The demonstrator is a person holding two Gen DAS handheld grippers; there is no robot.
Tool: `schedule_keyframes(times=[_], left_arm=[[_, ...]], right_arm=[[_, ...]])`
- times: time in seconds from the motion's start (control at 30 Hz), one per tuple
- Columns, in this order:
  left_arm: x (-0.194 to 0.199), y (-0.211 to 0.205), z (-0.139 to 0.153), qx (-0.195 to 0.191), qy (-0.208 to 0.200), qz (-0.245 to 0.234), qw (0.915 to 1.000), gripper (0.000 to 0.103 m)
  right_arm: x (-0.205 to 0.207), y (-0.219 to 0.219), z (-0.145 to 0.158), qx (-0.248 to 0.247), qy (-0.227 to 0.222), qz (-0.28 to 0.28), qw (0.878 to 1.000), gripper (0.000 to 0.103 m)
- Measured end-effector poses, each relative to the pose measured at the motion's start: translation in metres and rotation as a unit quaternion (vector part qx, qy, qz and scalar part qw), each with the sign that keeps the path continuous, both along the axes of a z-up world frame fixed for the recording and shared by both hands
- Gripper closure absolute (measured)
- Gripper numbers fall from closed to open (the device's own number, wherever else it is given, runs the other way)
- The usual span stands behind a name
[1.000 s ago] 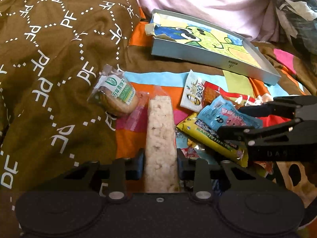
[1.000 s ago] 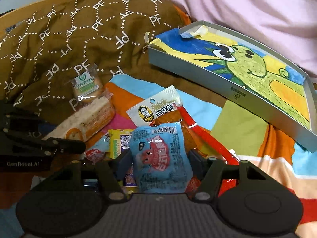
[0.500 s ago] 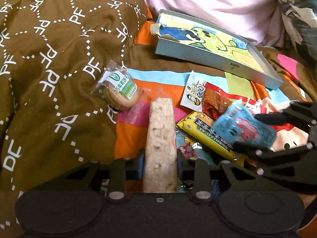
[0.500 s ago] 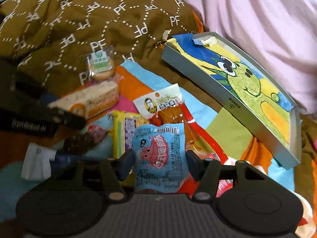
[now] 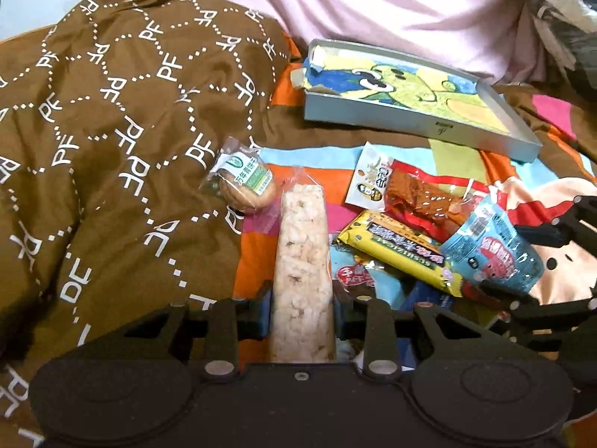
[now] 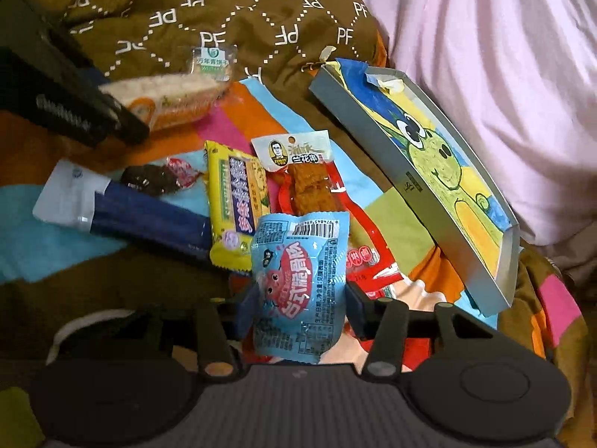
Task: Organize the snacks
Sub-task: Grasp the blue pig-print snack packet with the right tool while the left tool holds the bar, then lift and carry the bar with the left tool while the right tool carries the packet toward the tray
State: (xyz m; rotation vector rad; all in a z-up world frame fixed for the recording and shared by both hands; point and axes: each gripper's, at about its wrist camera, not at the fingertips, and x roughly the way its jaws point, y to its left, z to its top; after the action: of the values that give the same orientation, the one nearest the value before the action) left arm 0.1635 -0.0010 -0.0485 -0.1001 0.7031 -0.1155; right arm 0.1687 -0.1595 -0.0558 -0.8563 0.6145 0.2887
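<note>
We grip rice cracker bar in left hand-held gripper, lifted above bed blanket. Right hand-held gripper jaws, just closing, clamp blue snack pouch. Remaining snacks: cookie pack, yellow bar. Grey tray far right.

Brown PF-lettered quilt beside a pink pillow on colourful bedding

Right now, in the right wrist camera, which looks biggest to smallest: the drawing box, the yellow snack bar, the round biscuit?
1. Drawing box, clearly largest.
2. Yellow snack bar.
3. Round biscuit, smallest, though it lies farthest away and is partly hidden, so it looks smaller than it is.
</note>
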Motion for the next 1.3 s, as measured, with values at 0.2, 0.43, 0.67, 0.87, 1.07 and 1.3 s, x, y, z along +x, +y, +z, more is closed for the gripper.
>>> schedule_keyframes(times=[0.2,0.43,0.67,0.87,1.07,1.3], left_arm=[[-0.014,0.000,0.007,-0.024,-0.022,-0.010,0.9994,0.071],[-0.027,-0.008,0.012,-0.040,-0.048,-0.017,0.9979,0.071],[-0.034,-0.010,0.017,-0.056,-0.070,-0.014,0.9959,0.070],[-0.032,-0.013,0.026,-0.066,-0.082,-0.008,0.9944,0.070],[-0.026,-0.021,0.027,-0.057,-0.084,-0.012,0.9948,0.070],[-0.026,-0.022,0.018,-0.053,-0.070,-0.007,0.9961,0.070]], right_arm=[[-0.019,0.006,-0.014,-0.069,-0.051,0.046,0.995,0.050],[-0.039,0.007,-0.027,-0.114,-0.094,0.083,0.986,0.054],[-0.049,0.007,-0.028,-0.120,-0.108,0.099,0.982,0.058],[-0.055,0.002,-0.019,-0.116,-0.133,0.107,0.978,0.094],[-0.044,-0.004,-0.017,-0.084,-0.094,0.097,0.987,0.093],[-0.036,-0.010,-0.031,-0.084,-0.098,0.092,0.987,0.056]])
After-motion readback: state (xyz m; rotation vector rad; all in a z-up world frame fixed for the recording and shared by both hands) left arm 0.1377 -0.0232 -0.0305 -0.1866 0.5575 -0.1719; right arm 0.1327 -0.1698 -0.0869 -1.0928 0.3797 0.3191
